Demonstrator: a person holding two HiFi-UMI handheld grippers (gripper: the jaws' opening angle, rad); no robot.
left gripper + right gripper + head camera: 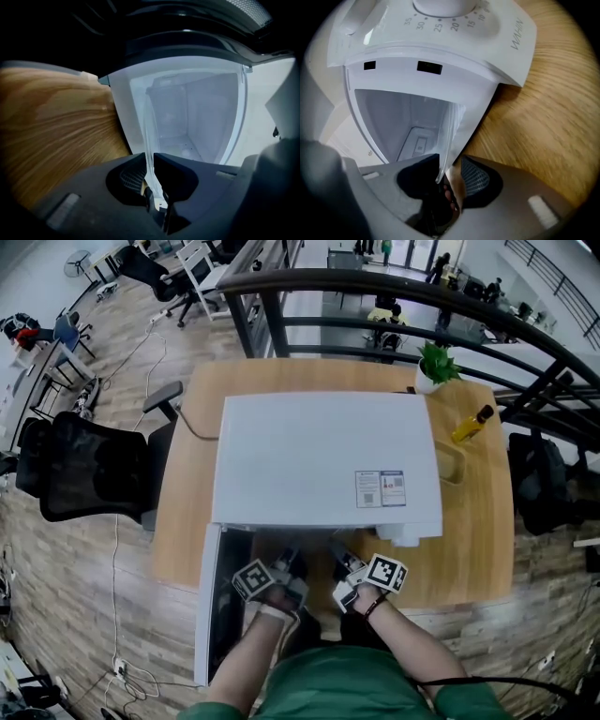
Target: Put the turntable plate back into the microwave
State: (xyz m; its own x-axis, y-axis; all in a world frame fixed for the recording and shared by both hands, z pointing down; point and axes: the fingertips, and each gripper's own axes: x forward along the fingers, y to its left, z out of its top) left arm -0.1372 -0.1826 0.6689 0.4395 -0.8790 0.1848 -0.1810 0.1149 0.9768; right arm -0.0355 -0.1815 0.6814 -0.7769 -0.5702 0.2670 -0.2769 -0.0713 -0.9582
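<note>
Head view: the microwave stands across the middle of the table, front toward the near edge, with its door swung open to the left. Both grippers work at the open front, side by side and close together.

Left gripper: jaws nearly together, both pads pressed on the rim of the glass turntable plate. This gripper carries the load.

Right gripper: jaws wide. The plate rim passes between them, with a visible gap to the meshed pad, so it brackets the rim rather than clamps it.

Engaging the rim at two points is judged to stop the smooth glass from swinging. It would also let one side be re-seated while the other keeps the load.

The plate hangs at the mouth of the cavity, clear of the cavity floor. Whether its far edge has crossed the threshold cannot be determined. Placement is judged incomplete.

Surface: pale wood. A potted plant stands at the far right corner, a yellow bottle lies near the right edge, and a cable runs from the microwave toward the left edge.

Room: plank floor, a black office chair beside the table's left edge, and a dark railing beyond the far edge.
</note>
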